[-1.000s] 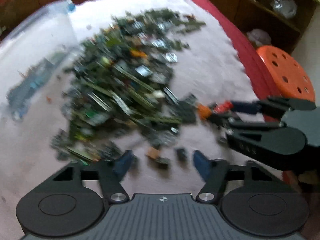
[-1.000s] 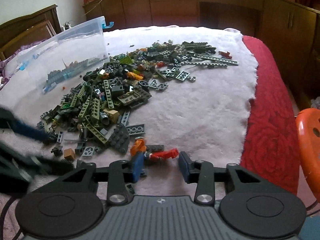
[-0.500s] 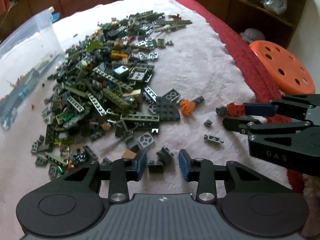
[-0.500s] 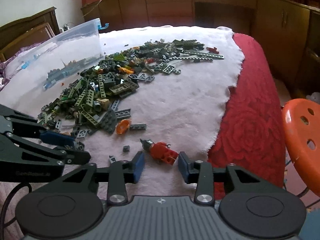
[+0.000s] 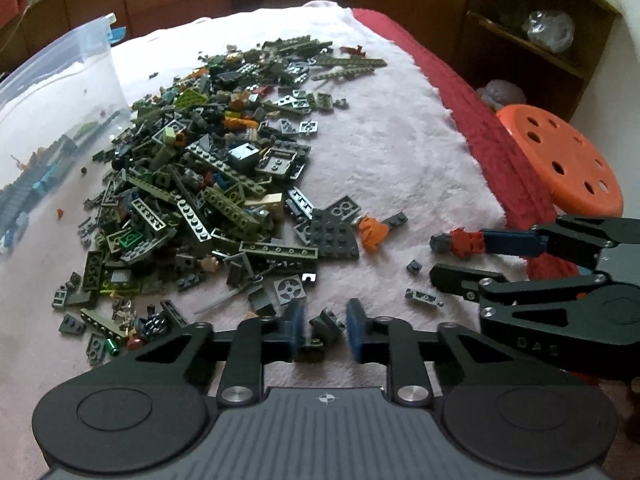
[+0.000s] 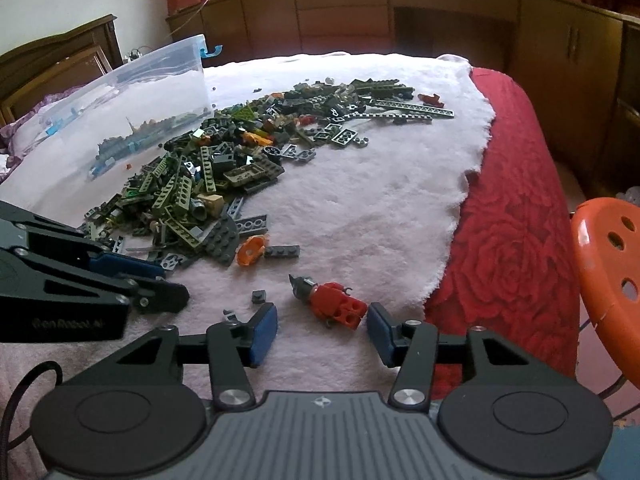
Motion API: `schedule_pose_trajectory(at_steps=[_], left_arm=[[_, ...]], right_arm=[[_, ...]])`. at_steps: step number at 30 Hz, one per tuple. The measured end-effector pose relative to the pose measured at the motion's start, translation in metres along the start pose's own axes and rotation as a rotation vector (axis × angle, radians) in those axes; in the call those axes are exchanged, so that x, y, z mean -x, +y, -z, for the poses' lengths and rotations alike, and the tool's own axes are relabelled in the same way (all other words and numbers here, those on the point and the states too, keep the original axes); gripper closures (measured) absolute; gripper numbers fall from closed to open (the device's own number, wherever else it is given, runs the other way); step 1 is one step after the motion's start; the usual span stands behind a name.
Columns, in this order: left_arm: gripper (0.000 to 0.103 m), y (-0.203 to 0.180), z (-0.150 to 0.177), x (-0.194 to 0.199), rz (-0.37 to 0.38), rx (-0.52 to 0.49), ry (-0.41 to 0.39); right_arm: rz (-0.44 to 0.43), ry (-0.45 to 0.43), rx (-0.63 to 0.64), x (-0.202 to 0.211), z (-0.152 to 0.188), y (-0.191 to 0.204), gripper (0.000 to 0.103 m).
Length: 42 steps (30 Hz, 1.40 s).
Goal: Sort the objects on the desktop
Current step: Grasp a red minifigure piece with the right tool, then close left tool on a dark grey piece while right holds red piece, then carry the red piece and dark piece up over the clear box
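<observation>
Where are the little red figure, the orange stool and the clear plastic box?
Red figure [image 6: 335, 305], right wrist view, on its red torso.
Orange stool [image 5: 560, 160], left wrist view, on the seat top among its holes.
Clear plastic box [image 6: 160, 92], right wrist view, on its near side wall.

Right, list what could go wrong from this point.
1. The left gripper is closing on a small grey piece that sits tilted between its pads; it may pop out or twist.
2. The right gripper is opening beside the red figure, which lies close to the white blanket's edge; a nudge could send it off.
</observation>
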State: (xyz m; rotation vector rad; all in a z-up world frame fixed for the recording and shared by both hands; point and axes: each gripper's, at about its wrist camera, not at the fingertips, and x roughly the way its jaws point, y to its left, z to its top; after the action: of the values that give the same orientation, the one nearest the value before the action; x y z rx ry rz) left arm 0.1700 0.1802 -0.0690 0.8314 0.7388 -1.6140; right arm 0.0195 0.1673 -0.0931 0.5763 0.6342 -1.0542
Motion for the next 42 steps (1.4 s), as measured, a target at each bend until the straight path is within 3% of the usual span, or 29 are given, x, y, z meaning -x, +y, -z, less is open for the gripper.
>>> schedule_pose_trajectory(at_steps=[15, 18, 21, 42], left_arm=[[0.081, -0.005, 0.003, -0.004, 0.027, -0.018, 0.051], [0.083, -0.003, 0.002, 0.0, 0.041, -0.001, 0.044], [0.083, 0.001, 0.001, 0.006, 0.059, 0.03, 0.029], [0.083, 0.024, -0.012, 0.04, 0.06, 0.128, -0.098]], right_arm=[[0.006, -0.004, 0.003, -0.002, 0.001, 0.0, 0.05], [0.017, -0.006, 0.008, -0.002, 0.002, 0.001, 0.056], [0.032, -0.012, -0.001, 0.0, 0.001, -0.001, 0.071], [0.027, -0.109, 0.033, 0.032, -0.031, 0.016, 0.071]])
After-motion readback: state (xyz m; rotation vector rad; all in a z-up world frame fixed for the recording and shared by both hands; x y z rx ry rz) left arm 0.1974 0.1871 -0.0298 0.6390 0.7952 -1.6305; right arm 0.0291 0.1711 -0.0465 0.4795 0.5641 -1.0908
